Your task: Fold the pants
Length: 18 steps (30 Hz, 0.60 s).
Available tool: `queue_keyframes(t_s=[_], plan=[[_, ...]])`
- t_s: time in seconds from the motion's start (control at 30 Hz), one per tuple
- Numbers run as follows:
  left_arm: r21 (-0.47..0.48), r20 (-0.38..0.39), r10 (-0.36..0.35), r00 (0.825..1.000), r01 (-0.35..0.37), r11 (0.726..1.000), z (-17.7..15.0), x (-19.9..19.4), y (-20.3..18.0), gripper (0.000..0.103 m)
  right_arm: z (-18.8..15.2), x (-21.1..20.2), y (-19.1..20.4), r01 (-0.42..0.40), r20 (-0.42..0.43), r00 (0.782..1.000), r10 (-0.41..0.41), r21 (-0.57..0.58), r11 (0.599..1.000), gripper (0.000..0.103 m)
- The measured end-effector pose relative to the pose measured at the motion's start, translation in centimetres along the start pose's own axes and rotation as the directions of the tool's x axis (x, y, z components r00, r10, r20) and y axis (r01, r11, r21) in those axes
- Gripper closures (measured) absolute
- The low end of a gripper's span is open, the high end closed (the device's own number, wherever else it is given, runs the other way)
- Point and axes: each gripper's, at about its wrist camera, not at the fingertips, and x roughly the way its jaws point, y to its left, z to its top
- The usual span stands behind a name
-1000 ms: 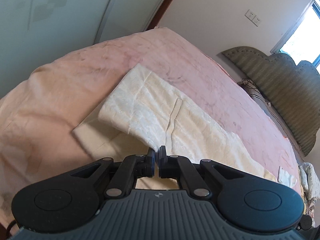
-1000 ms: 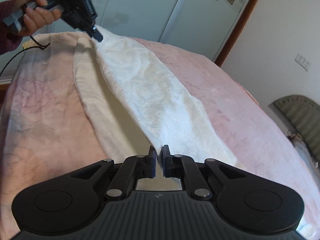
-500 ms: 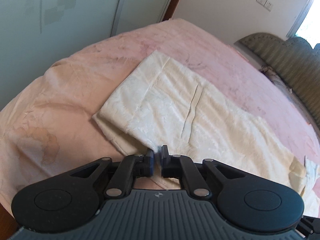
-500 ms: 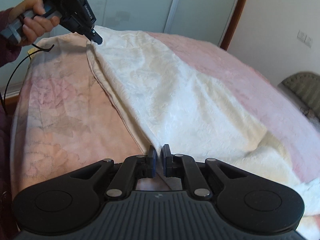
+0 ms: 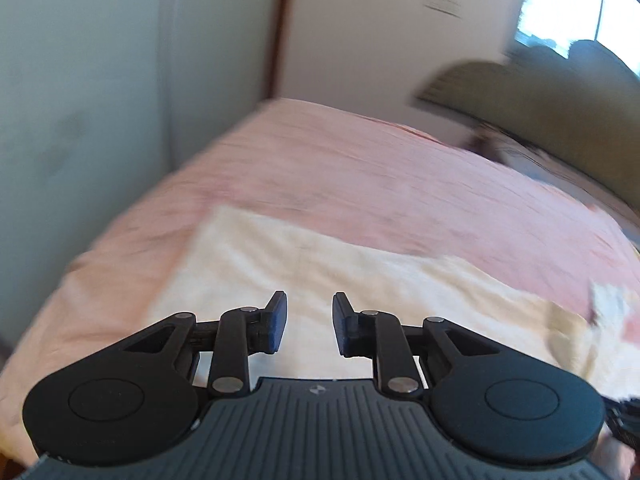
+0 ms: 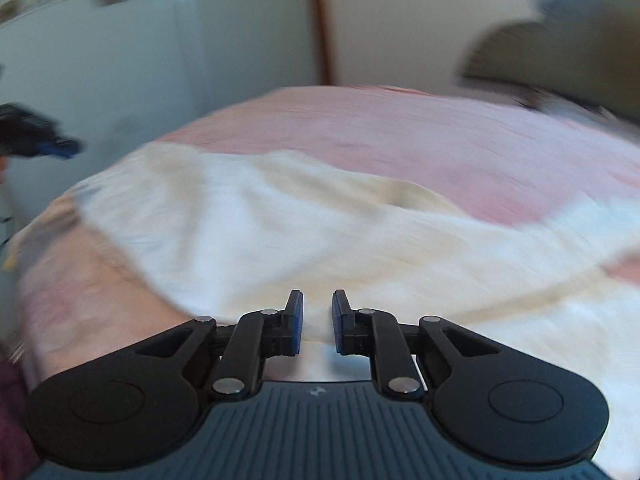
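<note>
The pants [image 6: 320, 232] are cream cloth, soft and matt, lying on a pink bedspread [image 5: 400, 184] of matt fabric. Both grippers, left [image 5: 309, 322] and right [image 6: 318, 320], are matt black plastic with shiny metal pivot pins.

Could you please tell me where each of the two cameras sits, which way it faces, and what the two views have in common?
Left wrist: sits on the left tool, looking forward and down over cream pants on a pink bedspread; jaws parted, nothing between them.
Right wrist: sits on the right tool, looking the same way; jaws slightly parted, empty; the left tool shows at the left edge, a dark red sleeve at lower left.
Shared: pants, bedspread, olive headboard, closet doors.
</note>
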Motion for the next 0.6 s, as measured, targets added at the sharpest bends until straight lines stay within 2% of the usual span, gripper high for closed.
queue_keyframes(t_s=[0.07, 0.13, 0.2, 0.3, 0.33, 0.4, 0.43, 0.47, 0.5, 0.53, 0.6], plan=[[0.069, -0.047, -0.115, 0.992, 0.118, 0.991, -0.2, 1.1, -3.2, 0.074, -1.3, -0.5, -2.8, 0.082, -0.042, 0.996, -0.079, 0.076, 0.994, 0.088], [0.138, -0.094, -0.221, 0.971, 0.233, 0.963, -0.8, 2.2, -6.7, 0.073, -2.5, -2.2, -5.5, 0.114, -0.031, 0.993, -0.110, 0.163, 0.980, 0.088], [0.196, -0.140, -0.297, 0.945, 0.321, 0.927, -1.5, 2.9, -9.9, 0.072, -3.0, -3.9, -8.4, 0.188, -0.028, 0.982, -0.188, 0.269, 0.945, 0.088], [0.264, -0.220, -0.420, 0.881, 0.468, 0.843, -2.8, 4.0, -14.7, 0.072, -2.1, -5.3, -11.8, 0.283, 0.000, 0.955, -0.298, 0.317, 0.905, 0.087], [0.276, -0.241, -0.443, 0.864, 0.499, 0.822, -3.1, 4.3, -15.9, 0.072, -1.5, -5.3, -12.9, 0.298, 0.011, 0.948, -0.318, 0.322, 0.899, 0.087], [0.305, -0.288, -0.497, 0.819, 0.570, 0.763, -4.4, 4.8, -18.5, 0.071, -0.2, -4.5, -14.9, 0.329, 0.009, 0.937, -0.350, 0.320, 0.889, 0.087], [0.316, -0.308, -0.505, 0.806, 0.588, 0.745, -4.8, 5.0, -19.4, 0.071, 0.3, -3.7, -16.0, 0.357, -0.011, 0.928, -0.372, 0.312, 0.880, 0.087], [0.324, -0.329, -0.511, 0.794, 0.603, 0.729, -5.5, 5.2, -20.3, 0.071, 0.5, -2.9, -17.2, 0.390, -0.041, 0.917, -0.398, 0.310, 0.867, 0.087], [0.331, -0.353, -0.526, 0.773, 0.630, 0.703, -6.2, 5.4, -21.3, 0.071, 0.6, -1.9, -18.7, 0.423, -0.094, 0.905, -0.415, 0.305, 0.853, 0.087], [0.332, -0.374, -0.534, 0.758, 0.647, 0.686, -6.7, 5.7, -21.9, 0.071, 0.6, -1.5, -19.5, 0.445, -0.105, 0.895, -0.434, 0.302, 0.843, 0.087], [0.334, -0.411, -0.535, 0.738, 0.668, 0.665, -7.7, 6.3, -22.9, 0.071, 1.7, -1.8, -19.1, 0.556, -0.119, 0.828, -0.548, 0.300, 0.775, 0.083]])
